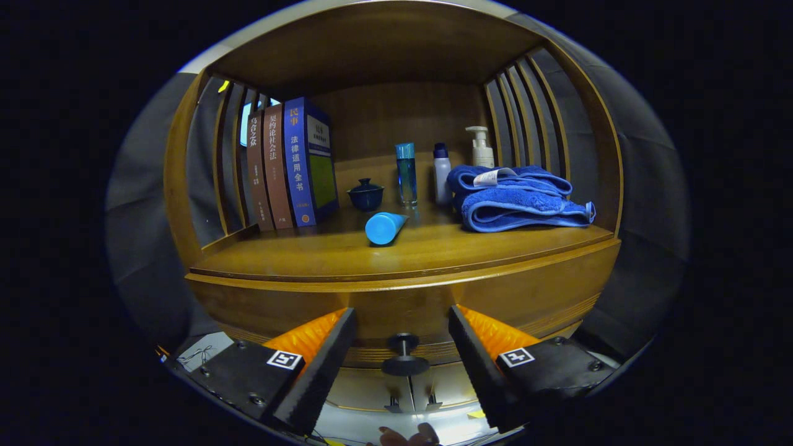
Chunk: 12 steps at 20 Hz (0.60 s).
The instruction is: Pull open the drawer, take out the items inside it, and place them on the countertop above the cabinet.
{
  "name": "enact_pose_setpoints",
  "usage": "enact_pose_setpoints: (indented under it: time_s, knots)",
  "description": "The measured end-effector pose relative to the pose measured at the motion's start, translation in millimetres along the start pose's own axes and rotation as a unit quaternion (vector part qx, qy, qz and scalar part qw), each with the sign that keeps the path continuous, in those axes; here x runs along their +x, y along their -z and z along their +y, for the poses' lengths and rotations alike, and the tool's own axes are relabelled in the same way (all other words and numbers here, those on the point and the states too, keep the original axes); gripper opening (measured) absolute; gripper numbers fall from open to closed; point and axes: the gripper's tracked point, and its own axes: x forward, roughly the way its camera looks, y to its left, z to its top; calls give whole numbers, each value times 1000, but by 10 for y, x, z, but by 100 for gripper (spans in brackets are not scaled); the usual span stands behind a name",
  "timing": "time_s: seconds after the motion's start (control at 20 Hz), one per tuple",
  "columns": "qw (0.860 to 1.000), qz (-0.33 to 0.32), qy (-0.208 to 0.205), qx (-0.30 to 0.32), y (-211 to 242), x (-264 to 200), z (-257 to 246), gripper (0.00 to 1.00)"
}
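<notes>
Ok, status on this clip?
Claw open, straddling drawer knob. Drawer shut. Nothing blocking the knob.

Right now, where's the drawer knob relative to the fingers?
In the gripper view, the drawer knob sits centred between the open gripper fingers, untouched, on the closed drawer front just below the countertop.

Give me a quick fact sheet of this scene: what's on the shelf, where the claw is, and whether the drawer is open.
drawer: closed
knob: between the fingers, untouched
gripper: open, straddling the knob
countertop: books, lidded cup, lying tube, two bottles, pump bottle, folded towel
task stage: drawer not yet pulled
</notes>
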Motion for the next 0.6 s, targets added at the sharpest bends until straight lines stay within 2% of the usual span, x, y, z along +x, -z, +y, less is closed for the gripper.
enact_pose_setpoints:
  time_s: [0.35, 0.6]
  knots:
    - [1000, -11, 1, -2, -147, -161, 19, 100]
    - [999, -34, -9, 0, -560, -402, 63, 100]
